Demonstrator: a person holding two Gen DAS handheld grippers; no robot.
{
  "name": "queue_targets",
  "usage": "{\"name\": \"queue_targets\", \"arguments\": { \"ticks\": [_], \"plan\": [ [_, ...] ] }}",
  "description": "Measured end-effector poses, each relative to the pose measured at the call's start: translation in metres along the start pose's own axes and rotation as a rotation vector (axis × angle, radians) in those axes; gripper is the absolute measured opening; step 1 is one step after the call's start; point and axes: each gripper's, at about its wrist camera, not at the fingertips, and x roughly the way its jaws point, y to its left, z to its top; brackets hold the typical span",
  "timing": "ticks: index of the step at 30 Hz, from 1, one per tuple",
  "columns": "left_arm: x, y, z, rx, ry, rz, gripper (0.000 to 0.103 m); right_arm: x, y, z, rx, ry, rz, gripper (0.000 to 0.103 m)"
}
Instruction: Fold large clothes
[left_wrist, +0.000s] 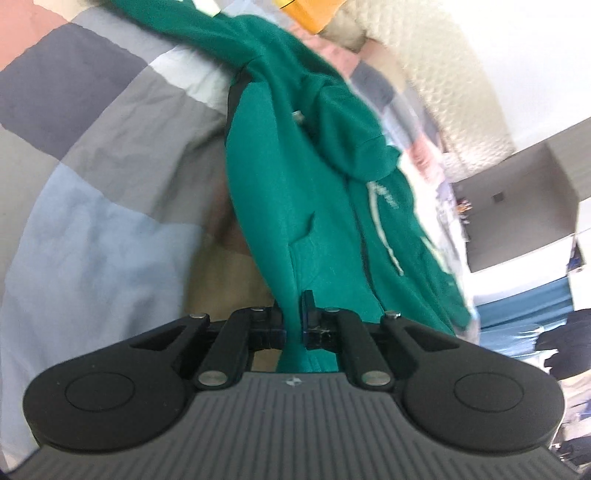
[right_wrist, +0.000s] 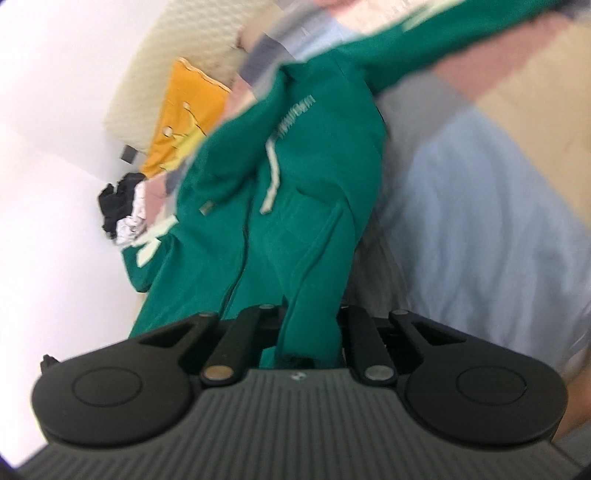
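Patchwork bedding (left_wrist: 92, 155) in grey, blue and pink spread beneath everything, and across it stretched the green hoodie (left_wrist: 295, 177), lifted off the cover at its near end. At that near end the left gripper (left_wrist: 293, 325) was clamped tight on a fold of the hoodie. The right gripper (right_wrist: 308, 332) pinched another bunch of it, white drawstring (right_wrist: 271, 177) dangling above.

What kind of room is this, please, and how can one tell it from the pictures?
Most likely a bedroom. A green hoodie is lifted over a bed with a patchwork duvet, a yellow pillow lies against a cream padded headboard, and more clothes are piled by the wall.
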Motion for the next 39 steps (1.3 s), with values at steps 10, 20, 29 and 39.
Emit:
{"name": "queue_targets", "arguments": {
  "ticks": [10, 20, 29, 39],
  "plan": [
    [-0.01, -0.025, -0.048, 0.02, 0.074, 0.059, 0.008, -0.019, 0.013, -0.006, -0.1, 0.067, -0.158, 0.011],
    [-0.006, -0.016, -0.049, 0.053, 0.079, 0.205, 0.049, -0.001, -0.002, -0.018, -0.053, 0.122, -0.241, 0.065],
    [-0.02, -0.091, -0.031, 0.241, -0.103, 0.232, 0.049, -0.027, 0.024, -0.01, -0.174, -0.019, -0.196, 0.076],
    [0.041, -0.219, -0.029, 0.367, -0.222, 0.106, 0.049, 0.006, 0.076, 0.026, -0.272, -0.186, -0.088, 0.076]
  ]
}}
